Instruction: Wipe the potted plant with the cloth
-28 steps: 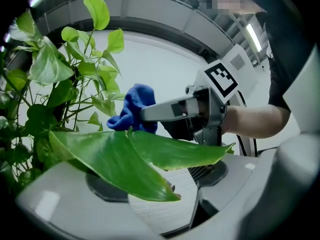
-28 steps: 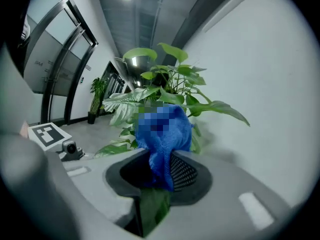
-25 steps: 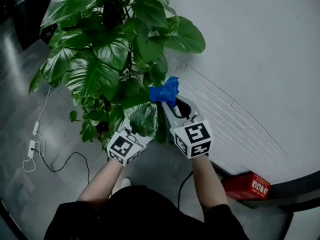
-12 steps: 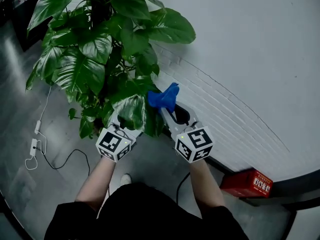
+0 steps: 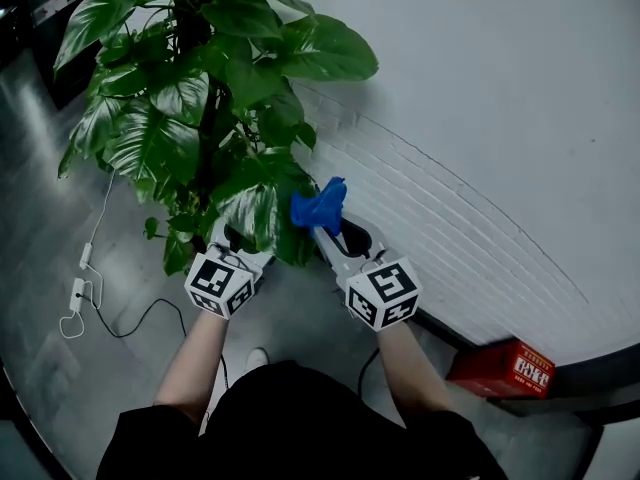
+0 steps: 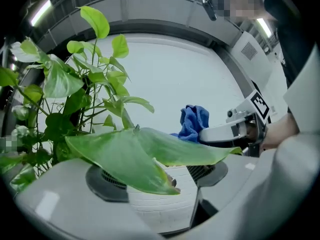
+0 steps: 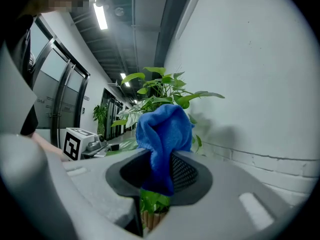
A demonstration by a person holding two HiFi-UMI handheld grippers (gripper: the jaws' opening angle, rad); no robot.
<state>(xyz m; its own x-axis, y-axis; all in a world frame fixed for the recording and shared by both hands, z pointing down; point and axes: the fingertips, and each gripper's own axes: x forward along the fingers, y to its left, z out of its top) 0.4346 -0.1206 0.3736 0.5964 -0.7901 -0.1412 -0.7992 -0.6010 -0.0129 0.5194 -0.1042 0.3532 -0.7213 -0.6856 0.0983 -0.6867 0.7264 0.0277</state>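
Note:
The potted plant (image 5: 200, 98) with big green leaves stands against the white wall, upper left in the head view. My left gripper (image 5: 243, 251) reaches under a low variegated leaf (image 5: 252, 216). In the left gripper view that leaf (image 6: 135, 154) lies across my left gripper (image 6: 157, 176), whose jaws stand apart, open. My right gripper (image 5: 326, 232) is shut on a bunched blue cloth (image 5: 318, 206), right beside the leaf's right edge. The cloth (image 7: 162, 134) sticks up out of my right gripper (image 7: 160, 176). The cloth (image 6: 194, 121) also shows in the left gripper view.
A white painted brick wall (image 5: 480, 148) curves along the right. At its foot lies a red box (image 5: 505, 370). A white cable with a plug block (image 5: 78, 290) and a black cable (image 5: 140, 318) trail over the grey floor at left.
Both grippers have drifted a little left and down in the head view, the left one staying under the leaf. The cloth stays next to the leaf's right edge.

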